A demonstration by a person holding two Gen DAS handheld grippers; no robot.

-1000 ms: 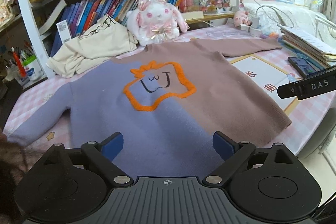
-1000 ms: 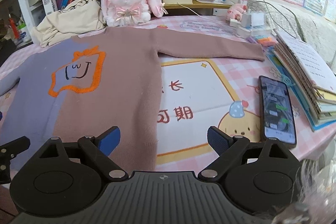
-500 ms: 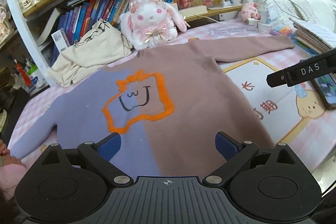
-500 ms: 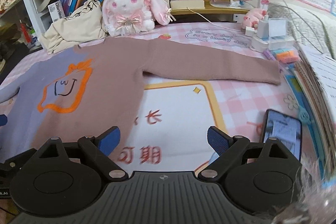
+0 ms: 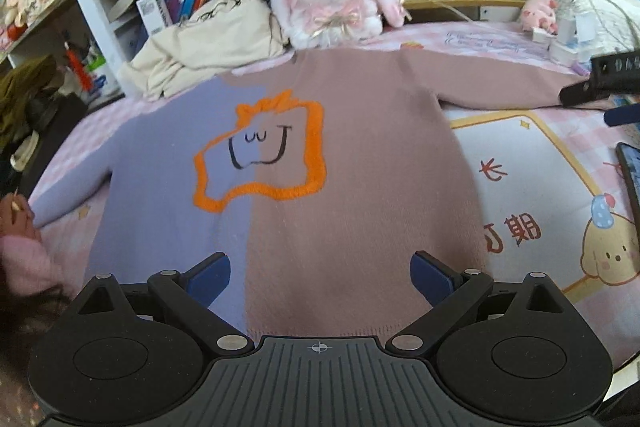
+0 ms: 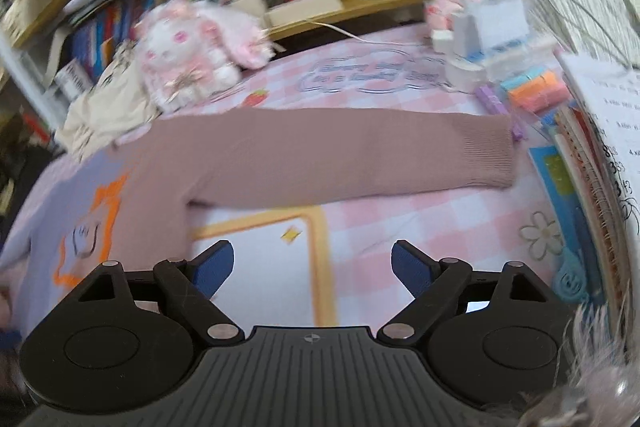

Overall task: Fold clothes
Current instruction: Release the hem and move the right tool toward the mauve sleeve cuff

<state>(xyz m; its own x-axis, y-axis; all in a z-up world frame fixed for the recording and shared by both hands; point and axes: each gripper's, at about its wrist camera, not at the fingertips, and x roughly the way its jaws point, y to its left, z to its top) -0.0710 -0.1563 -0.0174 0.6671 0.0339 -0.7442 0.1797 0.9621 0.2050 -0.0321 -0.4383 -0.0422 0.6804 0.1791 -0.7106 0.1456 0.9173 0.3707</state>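
Observation:
A half-lilac, half-mauve sweater point(image 5: 360, 187) with an orange frame and smiling face lies flat, front up, on the pink checked table cover. My left gripper point(image 5: 320, 277) is open and empty, hovering over the sweater's hem. My right gripper point(image 6: 312, 267) is open and empty above the table, just in front of the outstretched mauve right sleeve point(image 6: 360, 159); its cuff point(image 6: 488, 155) lies to the right. Part of the right gripper shows at the right edge of the left wrist view point(image 5: 600, 83). The lilac sleeve point(image 5: 72, 187) stretches left.
A white-and-pink plush rabbit point(image 5: 332, 3) and a cream cloth bag point(image 5: 208, 39) sit behind the sweater below the bookshelves. A phone point(image 5: 632, 175), a stack of notebooks point(image 6: 592, 155), sticky notes point(image 6: 532, 91) and white chargers point(image 6: 480, 31) lie at the right. A yellow-bordered mat point(image 5: 532, 187) covers the table.
The right gripper has moved forward toward the mauve sleeve, its view blurred by motion. The left gripper has shifted right along the hem and come closer to the sweater.

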